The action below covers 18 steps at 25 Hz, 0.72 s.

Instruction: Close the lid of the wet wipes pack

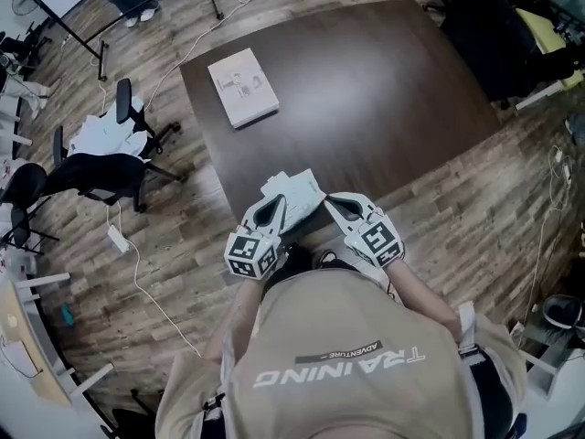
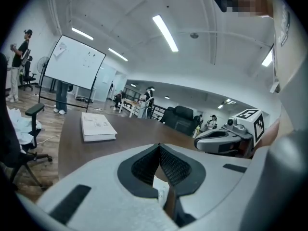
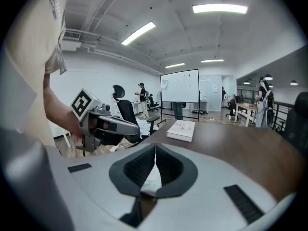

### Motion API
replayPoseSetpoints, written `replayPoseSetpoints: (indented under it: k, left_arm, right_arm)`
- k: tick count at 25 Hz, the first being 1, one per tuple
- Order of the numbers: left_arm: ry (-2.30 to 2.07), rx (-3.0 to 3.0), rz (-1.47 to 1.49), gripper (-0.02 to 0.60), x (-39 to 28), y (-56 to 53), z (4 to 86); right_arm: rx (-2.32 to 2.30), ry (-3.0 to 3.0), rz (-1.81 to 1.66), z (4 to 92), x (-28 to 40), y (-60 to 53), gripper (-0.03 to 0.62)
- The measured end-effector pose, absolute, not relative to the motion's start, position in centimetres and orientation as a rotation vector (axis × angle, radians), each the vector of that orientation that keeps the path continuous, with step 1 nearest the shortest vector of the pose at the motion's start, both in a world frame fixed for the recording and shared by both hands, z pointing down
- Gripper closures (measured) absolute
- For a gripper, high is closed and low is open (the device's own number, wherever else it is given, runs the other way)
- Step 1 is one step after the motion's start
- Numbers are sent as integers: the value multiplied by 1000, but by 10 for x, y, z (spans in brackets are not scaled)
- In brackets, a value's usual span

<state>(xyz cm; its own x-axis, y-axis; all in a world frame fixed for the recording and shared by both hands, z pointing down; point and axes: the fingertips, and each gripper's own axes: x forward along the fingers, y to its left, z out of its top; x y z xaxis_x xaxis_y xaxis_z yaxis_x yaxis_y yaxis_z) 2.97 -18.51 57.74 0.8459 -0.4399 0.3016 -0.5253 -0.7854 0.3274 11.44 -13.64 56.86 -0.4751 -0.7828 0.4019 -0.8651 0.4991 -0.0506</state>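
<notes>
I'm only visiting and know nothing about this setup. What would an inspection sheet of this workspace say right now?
Surface: dark brown table on a wood-look floor.
Job's things: wet wipes pack at the table's near edge, between the two grippers; the lid's state is too small to tell.
Clutter: one flat white book or box farther back on the table.
Grippers: left gripper and right gripper both have their jaw tips together; white shows between each one's pads.
Cables: white cable trailing over the floor left of the table.
Surroundings: office chairs, a whiteboard, people far off.
</notes>
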Motion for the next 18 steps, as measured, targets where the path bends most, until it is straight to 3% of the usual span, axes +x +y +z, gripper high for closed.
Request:
replayPoseSetpoints:
  k: [18]
  left_arm:
    - [-824,2542,274,572,-23,-232,593]
  right_arm:
    - [1298,-2461,347,565,79,-230,579]
